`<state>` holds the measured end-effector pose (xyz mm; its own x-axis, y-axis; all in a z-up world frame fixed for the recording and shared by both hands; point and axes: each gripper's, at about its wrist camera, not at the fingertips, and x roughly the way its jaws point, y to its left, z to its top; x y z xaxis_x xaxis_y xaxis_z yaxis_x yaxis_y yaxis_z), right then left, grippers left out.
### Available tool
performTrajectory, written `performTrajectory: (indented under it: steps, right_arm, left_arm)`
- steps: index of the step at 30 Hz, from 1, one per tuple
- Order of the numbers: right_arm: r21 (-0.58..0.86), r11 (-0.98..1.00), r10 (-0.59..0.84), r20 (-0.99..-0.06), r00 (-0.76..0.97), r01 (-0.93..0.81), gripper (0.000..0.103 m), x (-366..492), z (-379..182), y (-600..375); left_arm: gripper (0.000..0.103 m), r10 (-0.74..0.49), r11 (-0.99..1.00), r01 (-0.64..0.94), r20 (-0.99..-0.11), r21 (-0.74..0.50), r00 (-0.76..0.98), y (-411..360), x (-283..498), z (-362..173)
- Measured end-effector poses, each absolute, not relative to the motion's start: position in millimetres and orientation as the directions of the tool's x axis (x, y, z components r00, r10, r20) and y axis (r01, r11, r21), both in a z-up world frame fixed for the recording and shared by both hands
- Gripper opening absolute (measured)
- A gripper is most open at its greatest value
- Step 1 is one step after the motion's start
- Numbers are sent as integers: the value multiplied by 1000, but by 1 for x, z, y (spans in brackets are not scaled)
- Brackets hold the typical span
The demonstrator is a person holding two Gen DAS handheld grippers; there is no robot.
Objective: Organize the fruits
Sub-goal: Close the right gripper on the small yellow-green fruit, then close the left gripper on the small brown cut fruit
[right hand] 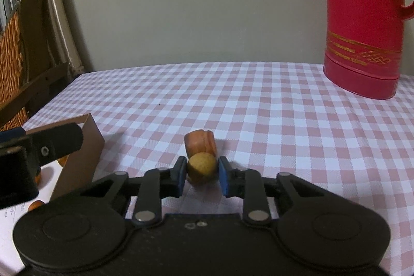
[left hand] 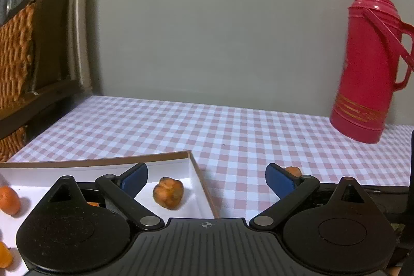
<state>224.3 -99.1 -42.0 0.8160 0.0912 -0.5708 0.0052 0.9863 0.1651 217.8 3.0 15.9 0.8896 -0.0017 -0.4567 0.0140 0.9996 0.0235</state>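
A: Our right gripper has its blue pads at either side of the small yellow fruit, which sits on the checked tablecloth; the left pad looks to be touching, the right one just beside it, so we judge we are closing on it rather than holding it firmly yet

B: Agreed. To do this well we should centre the fruit between the pads and squeeze gently, since it is round and may roll out. The reddish-brown fruit lies right behind it, touching or nearly so, and we would not want to nudge it

A: And our left gripper hangs spread wide, holding nothing, over the corner of the white box beside us

B: That box seems the place for the fruit. Counting: two fruits out on the cloth by the right wrist view

A: In the box, from the left wrist view, we see one lumpy orange fruit and parts of two more at the left edge; others may be hidden. One red thermos stands well apart, at the back
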Motion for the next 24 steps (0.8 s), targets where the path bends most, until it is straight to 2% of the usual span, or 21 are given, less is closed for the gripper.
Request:
performTrajectory:
  steps: [13,24]
  right_arm:
    - [145,986,14,-576,818,86,17,201,-39,-131]
    - [157,974,-48,-565,824,164,17,177,-32,-168]
  left_arm:
    - [91,-81,996,88,-514,-11,854,-24,227,9]
    - [71,-104,992,130,-598,0,795,-72,253,-7]
